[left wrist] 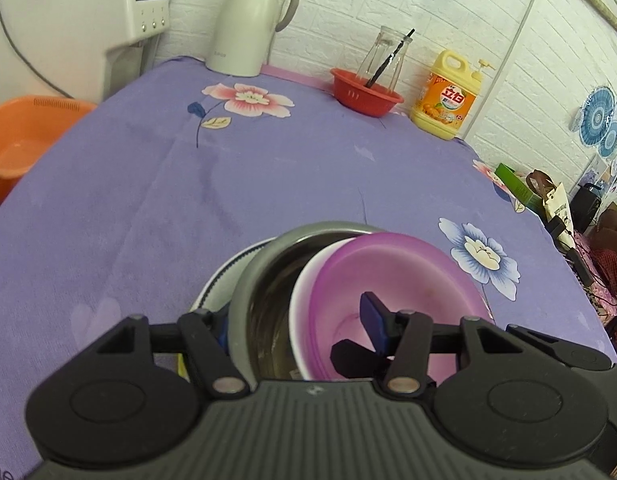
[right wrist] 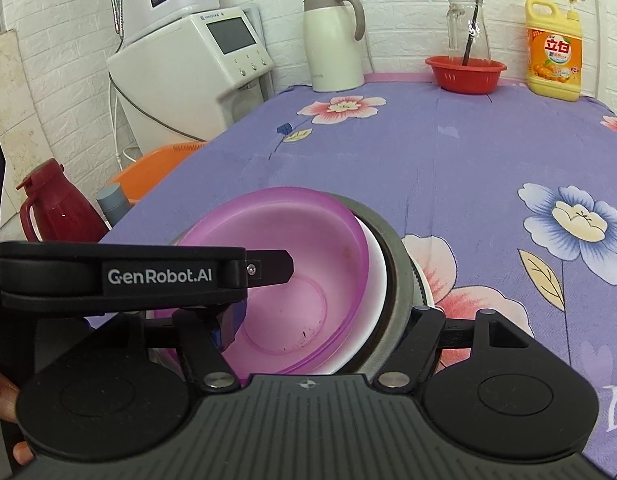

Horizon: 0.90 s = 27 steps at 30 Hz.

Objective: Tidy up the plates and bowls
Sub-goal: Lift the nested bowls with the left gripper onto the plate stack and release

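Gripping the nested stack from both sides, my left tool (left wrist: 296,330) clamps the steel bowl (left wrist: 264,280) and pink bowl (left wrist: 392,276) rims; my right tool (right wrist: 324,320) straddles the far rims, grip unclear. The stack sits low over the purple surface (left wrist: 268,168), kettle (left wrist: 248,20) beyond.

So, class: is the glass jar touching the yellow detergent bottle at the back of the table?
Apart. The right wrist view shows the glass jar standing in the red basket, with white wall plainly between it and the detergent bottle.
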### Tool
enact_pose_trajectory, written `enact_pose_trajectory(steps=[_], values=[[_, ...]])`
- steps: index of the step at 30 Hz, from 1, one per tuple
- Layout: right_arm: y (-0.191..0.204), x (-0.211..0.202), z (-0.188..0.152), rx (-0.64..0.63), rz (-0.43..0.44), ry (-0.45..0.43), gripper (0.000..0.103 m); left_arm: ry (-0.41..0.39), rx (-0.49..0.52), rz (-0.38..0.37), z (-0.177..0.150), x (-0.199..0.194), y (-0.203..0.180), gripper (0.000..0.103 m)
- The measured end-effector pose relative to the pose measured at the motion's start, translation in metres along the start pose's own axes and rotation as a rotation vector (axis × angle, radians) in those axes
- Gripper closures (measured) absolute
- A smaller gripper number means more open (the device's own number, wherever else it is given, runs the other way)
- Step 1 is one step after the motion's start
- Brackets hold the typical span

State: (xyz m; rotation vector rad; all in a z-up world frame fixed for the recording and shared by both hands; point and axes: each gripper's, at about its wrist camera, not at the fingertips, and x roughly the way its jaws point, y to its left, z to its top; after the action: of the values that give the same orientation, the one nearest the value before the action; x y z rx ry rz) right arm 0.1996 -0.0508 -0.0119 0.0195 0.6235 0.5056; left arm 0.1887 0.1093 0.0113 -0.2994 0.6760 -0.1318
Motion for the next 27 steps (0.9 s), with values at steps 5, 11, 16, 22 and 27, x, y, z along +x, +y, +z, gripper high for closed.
enact_pose_trajectory(steps=[5, 11, 16, 22, 27], values=[[0.000, 0.000, 0.000, -0.010, 0.029, 0.002, 0.000, -0.080, 0.022, 0.005, 0.001, -0.012, -0.004, 0.016], [-0.003, -0.024, 0.006, -0.005, -0.045, -0.141, 0.000, -0.181, 0.037, 0.045, 0.016, -0.033, -0.004, 0.006], [-0.013, -0.042, 0.008, 0.018, -0.069, -0.196, 0.000, -0.197, 0.023, 0.068, 0.012, -0.043, -0.009, 0.006], [-0.018, -0.064, -0.008, 0.029, -0.101, -0.207, 0.000, -0.245, 0.094, 0.127, -0.014, -0.069, -0.032, 0.004], [-0.020, -0.088, -0.032, 0.038, -0.130, -0.228, 0.000, -0.246, 0.094, 0.090, -0.042, -0.092, -0.046, 0.004]])
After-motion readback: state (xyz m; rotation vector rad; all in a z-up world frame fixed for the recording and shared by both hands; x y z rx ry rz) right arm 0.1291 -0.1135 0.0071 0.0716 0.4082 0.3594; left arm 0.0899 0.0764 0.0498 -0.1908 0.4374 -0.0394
